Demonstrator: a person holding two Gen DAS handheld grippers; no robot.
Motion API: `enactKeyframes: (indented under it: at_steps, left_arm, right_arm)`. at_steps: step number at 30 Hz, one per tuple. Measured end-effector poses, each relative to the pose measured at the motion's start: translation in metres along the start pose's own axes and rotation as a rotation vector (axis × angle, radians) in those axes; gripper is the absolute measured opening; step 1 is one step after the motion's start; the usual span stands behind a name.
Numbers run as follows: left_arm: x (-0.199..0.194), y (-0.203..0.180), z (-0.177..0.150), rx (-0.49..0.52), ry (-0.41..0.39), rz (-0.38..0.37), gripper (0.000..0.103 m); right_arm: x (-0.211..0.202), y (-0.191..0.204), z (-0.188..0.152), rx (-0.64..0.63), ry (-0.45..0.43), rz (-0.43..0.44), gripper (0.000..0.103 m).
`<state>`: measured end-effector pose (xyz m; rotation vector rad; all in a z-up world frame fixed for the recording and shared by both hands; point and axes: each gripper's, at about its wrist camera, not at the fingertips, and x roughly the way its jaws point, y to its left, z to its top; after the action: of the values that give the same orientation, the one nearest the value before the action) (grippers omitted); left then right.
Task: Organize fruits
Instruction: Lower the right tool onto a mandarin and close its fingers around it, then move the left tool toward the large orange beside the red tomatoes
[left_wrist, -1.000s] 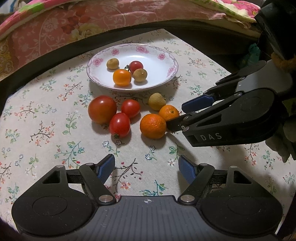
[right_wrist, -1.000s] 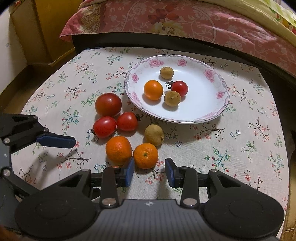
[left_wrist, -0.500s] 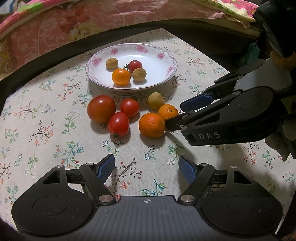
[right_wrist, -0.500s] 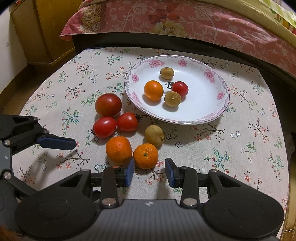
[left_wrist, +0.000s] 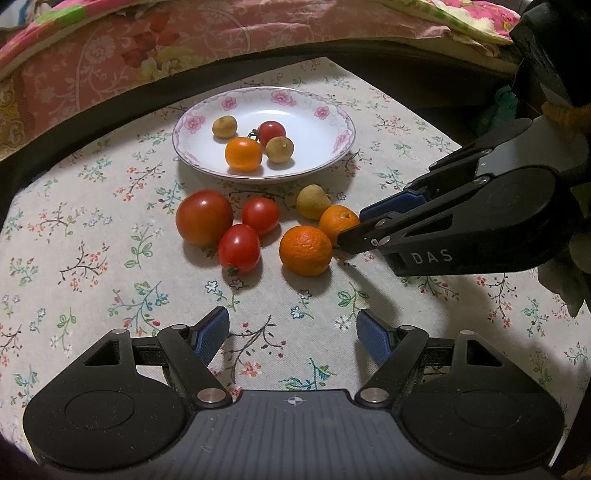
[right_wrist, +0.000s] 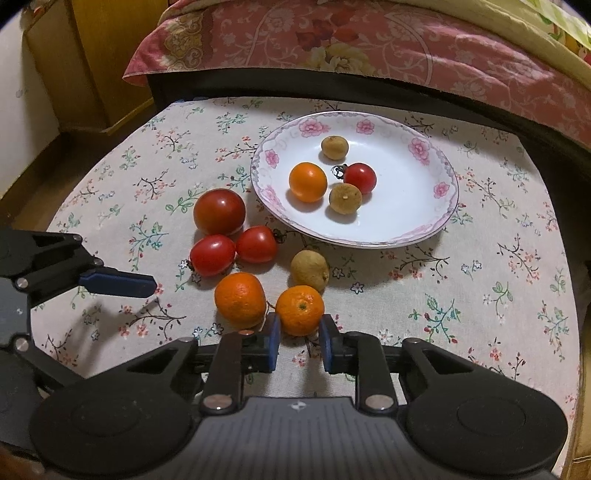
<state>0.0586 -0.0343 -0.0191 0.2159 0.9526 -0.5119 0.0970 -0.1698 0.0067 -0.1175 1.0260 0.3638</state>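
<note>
- here, the right tool (right_wrist: 298, 345) is low over the flowered surface (right_wrist: 480, 295), its blue pads either side of the small mandarin (right_wrist: 300, 309); its jaws have just been closing in on that fruit, and the pads look to be at its flanks, though whether they press it cannot be told.
- from the left wrist view the same right tool (left_wrist: 351, 230) comes in from the right edge, its tips at the small mandarin (left_wrist: 338, 224).
- the left tool (left_wrist: 293, 332) hangs released, jaws wide with nothing between them, above bare cloth nearer than the fruit cluster.
- just beside the small mandarin lies the larger mandarin (right_wrist: 240, 305), the two close or touching.
- a longan (right_wrist: 309, 270) sits just behind the small mandarin, between it and the plate (right_wrist: 436, 225).
- three tomatoes are bunched to the left of the plate: a big tomato (right_wrist: 219, 211) and two smaller tomatoes (right_wrist: 212, 255) in front of it, touching one another.
- on the plate rest an orange fruit (right_wrist: 307, 182), a cherry tomato (right_wrist: 360, 178) with its stalk, and two longans (right_wrist: 345, 198), one near the far rim and one at the front.
- a bed with a red flowered quilt (right_wrist: 369, 37) runs behind the surface.
</note>
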Motion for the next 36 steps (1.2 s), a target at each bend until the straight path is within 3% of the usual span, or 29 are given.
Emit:
enactKeyframes:
  at_steps: [10,27,36]
  left_arm:
    - [-0.001,-0.004,0.002,0.021,-0.01,0.012,0.081]
    - [0.004,-0.013,0.006,0.088,0.022,0.192,0.087]
    - [0.008,-0.022,0.005,0.15,0.02,0.243,0.087]
  right_arm:
    - [0.005,-0.002,0.002,0.022,-0.012,0.0,0.024]
    - [0.011,0.002,0.006,0.046,-0.019,-0.013,0.026]
    - [0.004,0.001,0.003,0.029,-0.021,-0.048,0.026]
